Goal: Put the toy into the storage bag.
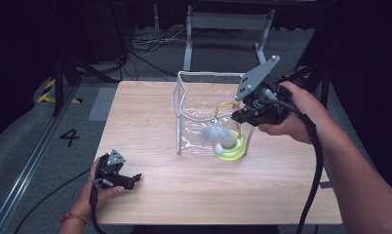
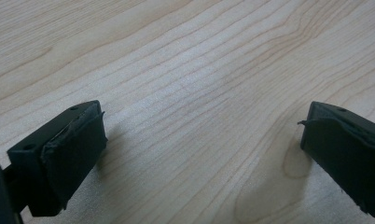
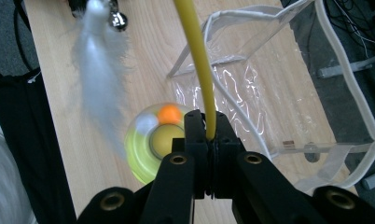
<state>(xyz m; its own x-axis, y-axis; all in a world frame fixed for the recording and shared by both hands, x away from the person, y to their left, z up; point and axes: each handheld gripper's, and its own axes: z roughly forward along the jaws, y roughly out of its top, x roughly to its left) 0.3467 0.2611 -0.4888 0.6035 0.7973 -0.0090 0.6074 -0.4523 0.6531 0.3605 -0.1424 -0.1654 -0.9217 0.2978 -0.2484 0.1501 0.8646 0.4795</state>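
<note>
A cat toy has a round yellow-green base (image 1: 230, 146) with an orange ball (image 3: 169, 113) in it. From the base rises a thin yellow rod (image 3: 197, 56) that carries a white feather (image 3: 99, 70) and a small bell (image 3: 118, 19). My right gripper (image 3: 208, 135) is shut on the rod just above the base (image 3: 139, 149). In the high view the right gripper (image 1: 238, 116) hangs over the near right corner of a clear plastic bag (image 1: 194, 92) with white trim. My left gripper (image 1: 135, 178) rests open at the table's front left, with bare wood between its fingers (image 2: 73, 149).
The wooden table (image 1: 150, 122) stands on a grey floor with cables (image 1: 145, 44) behind it. The clear bag (image 3: 251, 93) stands upright beside the toy's base. A metal frame (image 1: 228, 24) stands beyond the far edge. A person's forearm (image 1: 360, 175) crosses the table's right side.
</note>
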